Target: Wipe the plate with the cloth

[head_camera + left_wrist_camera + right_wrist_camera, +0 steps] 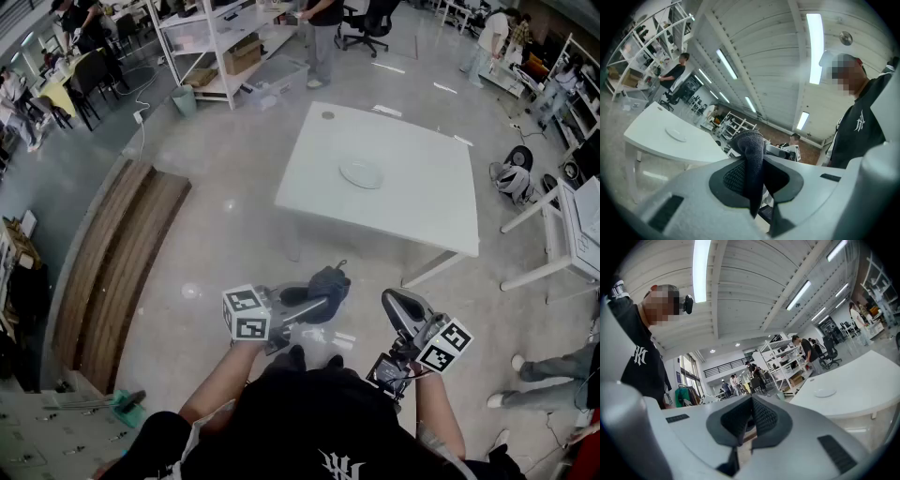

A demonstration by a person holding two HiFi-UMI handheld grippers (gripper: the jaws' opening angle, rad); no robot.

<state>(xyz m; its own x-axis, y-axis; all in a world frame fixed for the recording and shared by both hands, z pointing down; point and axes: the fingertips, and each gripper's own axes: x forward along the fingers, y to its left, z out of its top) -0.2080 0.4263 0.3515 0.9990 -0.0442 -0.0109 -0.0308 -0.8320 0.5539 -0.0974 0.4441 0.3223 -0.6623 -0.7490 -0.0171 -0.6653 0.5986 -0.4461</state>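
Observation:
A pale round plate (362,173) lies on the white table (412,202) some way ahead of me across the floor. My left gripper (326,298) is held low in front of my body, shut on a dark grey cloth (330,281) that bunches out past its tips. In the left gripper view the cloth (751,154) hangs pinched between the pads, with the plate (676,135) far off to the left. My right gripper (396,306) is beside it, shut with nothing in it. The right gripper view has the plate (825,392) far off on the table (867,376).
Long wooden boards (112,272) lie on the floor to the left. White shelving (225,47) stands beyond the table, with a person next to it. A second white table (572,234) and a backpack (514,180) are at the right. Someone's legs (553,375) show at the right edge.

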